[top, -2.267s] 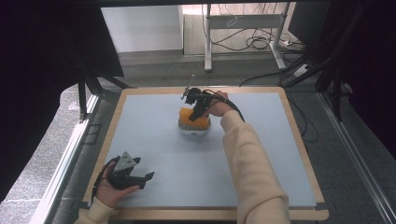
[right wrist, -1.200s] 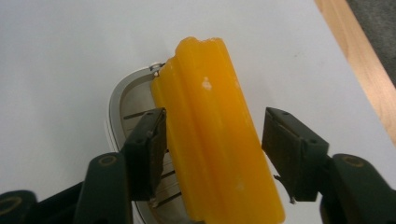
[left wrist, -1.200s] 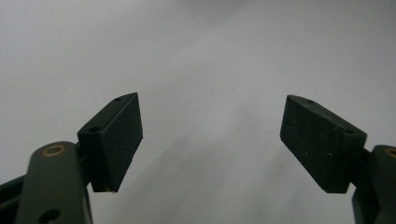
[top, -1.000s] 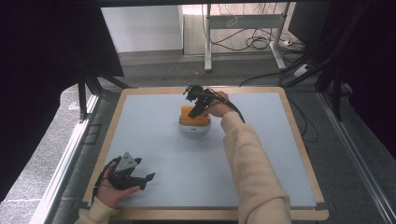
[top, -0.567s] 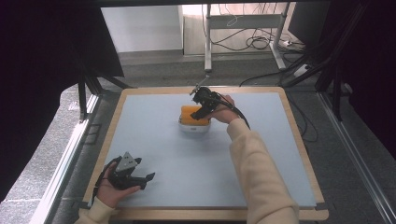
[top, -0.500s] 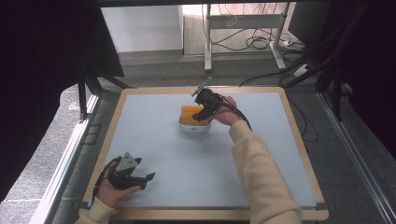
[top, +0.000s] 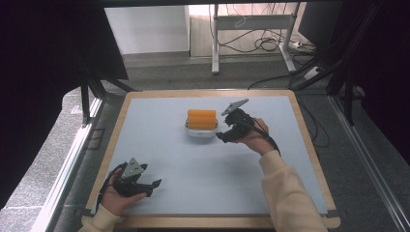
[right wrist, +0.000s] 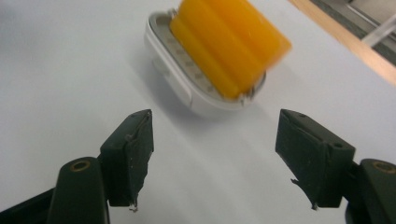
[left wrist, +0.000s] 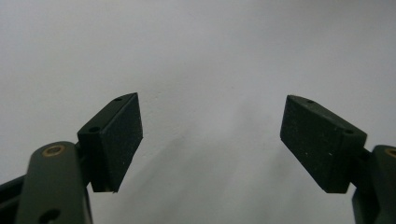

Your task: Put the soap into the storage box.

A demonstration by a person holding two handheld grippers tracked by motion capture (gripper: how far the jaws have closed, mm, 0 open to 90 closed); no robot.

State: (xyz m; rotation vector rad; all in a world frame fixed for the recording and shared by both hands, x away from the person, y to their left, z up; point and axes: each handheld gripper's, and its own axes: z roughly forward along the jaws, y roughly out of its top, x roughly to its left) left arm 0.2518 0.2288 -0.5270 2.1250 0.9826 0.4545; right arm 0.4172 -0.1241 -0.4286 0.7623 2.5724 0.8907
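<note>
An orange ribbed block (top: 202, 118) (right wrist: 229, 44) sits in a small white dish (top: 200, 131) (right wrist: 187, 81) at the middle back of the pale blue table (top: 203, 183). My right gripper (top: 222, 135) (right wrist: 212, 158) hovers just right of the dish, open and holding nothing, jaws pointing at it. My left gripper (top: 152, 185) (left wrist: 210, 140) rests near the front left corner, open over bare table surface.
A wooden rim (top: 212, 221) frames the table. Beyond the back edge stand a desk frame (top: 251, 21) and cables on the floor (top: 263, 43). Dark metal struts (top: 89, 96) rise at the left and right sides.
My right gripper has let go of the orange block and drawn back to the right and toward me. The block now rests in the dish. The left gripper has stayed put.
</note>
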